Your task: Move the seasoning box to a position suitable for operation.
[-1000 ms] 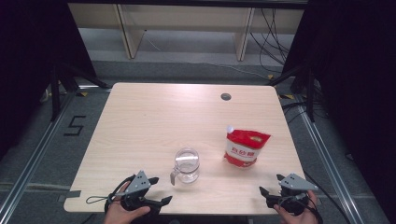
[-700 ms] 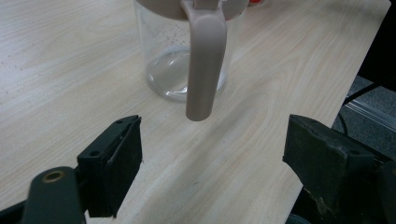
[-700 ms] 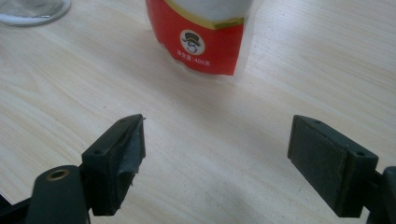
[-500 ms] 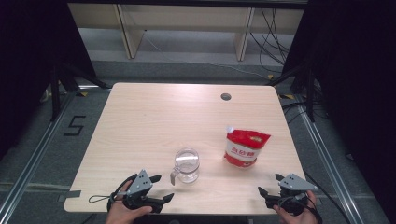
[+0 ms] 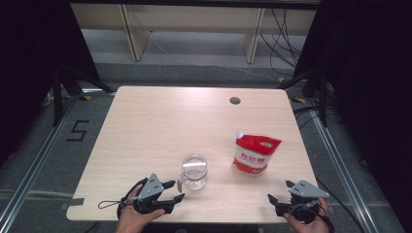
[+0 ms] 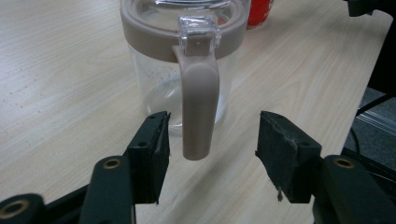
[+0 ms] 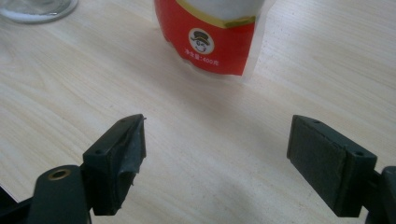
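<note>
A clear glass jug (image 5: 195, 171) with a beige lid rim and beige handle (image 6: 200, 107) stands near the table's front, left of centre. My left gripper (image 5: 176, 190) sits just in front of it. Its jaws have just been closing, and the handle hangs between the pads (image 6: 152, 144) without touching either; the gripper is open. A red and white pouch (image 5: 255, 154) with a white cap stands upright to the right of the jug. My right gripper (image 5: 281, 191) rests at the front right edge, open and empty, facing the pouch (image 7: 212, 37) from a short distance.
The light wooden table (image 5: 160, 126) has a round cable hole (image 5: 235, 100) near its far edge. Shelving and loose cables lie on the floor beyond it. Both hands are at the table's front edge.
The left gripper's jaws have narrowed around the jug's handle, and it has edged slightly toward the jug. The right gripper, jug and pouch have not moved.
</note>
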Action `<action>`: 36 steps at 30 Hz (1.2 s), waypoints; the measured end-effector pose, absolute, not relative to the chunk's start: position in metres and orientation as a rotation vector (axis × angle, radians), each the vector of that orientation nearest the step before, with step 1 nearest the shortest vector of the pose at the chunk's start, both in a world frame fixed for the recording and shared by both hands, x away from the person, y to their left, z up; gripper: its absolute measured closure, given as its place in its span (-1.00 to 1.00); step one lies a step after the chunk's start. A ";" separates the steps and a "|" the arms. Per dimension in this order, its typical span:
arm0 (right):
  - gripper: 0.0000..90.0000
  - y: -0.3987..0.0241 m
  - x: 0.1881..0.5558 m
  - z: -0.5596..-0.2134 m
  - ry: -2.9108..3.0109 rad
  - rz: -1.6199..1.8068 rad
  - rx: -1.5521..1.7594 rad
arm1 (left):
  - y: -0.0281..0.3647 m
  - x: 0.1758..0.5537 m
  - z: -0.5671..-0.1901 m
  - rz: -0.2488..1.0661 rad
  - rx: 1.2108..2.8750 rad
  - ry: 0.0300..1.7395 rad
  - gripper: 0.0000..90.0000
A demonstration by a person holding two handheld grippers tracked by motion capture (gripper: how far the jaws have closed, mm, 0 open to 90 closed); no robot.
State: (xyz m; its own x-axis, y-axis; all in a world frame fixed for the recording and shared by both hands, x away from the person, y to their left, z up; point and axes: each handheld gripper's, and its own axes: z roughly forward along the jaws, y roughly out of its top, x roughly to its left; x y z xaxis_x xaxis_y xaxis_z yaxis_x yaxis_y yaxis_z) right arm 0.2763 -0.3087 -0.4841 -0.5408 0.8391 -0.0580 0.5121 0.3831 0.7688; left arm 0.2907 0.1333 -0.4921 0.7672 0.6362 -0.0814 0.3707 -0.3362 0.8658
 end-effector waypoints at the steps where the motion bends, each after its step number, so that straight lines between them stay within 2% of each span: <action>1: -0.54 -0.309 0.276 -0.483 2.198 0.983 1.162 | 0.132 0.292 -0.492 0.345 1.962 0.739 0.10; 9: -0.52 -0.308 0.277 -0.485 2.223 0.996 1.151 | 0.128 0.297 -0.491 0.452 2.012 0.685 0.55; 10: -0.52 -0.309 0.277 -0.485 2.221 0.986 1.146 | 0.128 0.297 -0.491 0.434 2.009 0.696 0.58; 19: -0.51 -0.308 0.276 -0.484 2.213 0.980 1.121 | 0.137 0.303 -0.491 0.392 1.988 0.714 0.61; 29: -0.50 -0.308 0.276 -0.484 2.217 0.984 1.107 | 0.155 0.316 -0.491 0.463 1.973 0.780 0.61; 36: -0.48 -0.308 0.277 -0.485 2.228 0.977 1.091 | 0.152 0.322 -0.493 0.476 1.964 0.810 0.63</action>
State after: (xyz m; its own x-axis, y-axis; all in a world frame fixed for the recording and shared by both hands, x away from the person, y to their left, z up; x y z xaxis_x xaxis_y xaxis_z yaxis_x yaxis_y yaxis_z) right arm 0.2767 -0.3076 -0.4851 -0.5728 0.8137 -0.0989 0.4786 0.4299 0.7656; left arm 0.3223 0.1519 -0.4927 0.7079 0.7063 0.0038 0.3471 -0.3525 0.8691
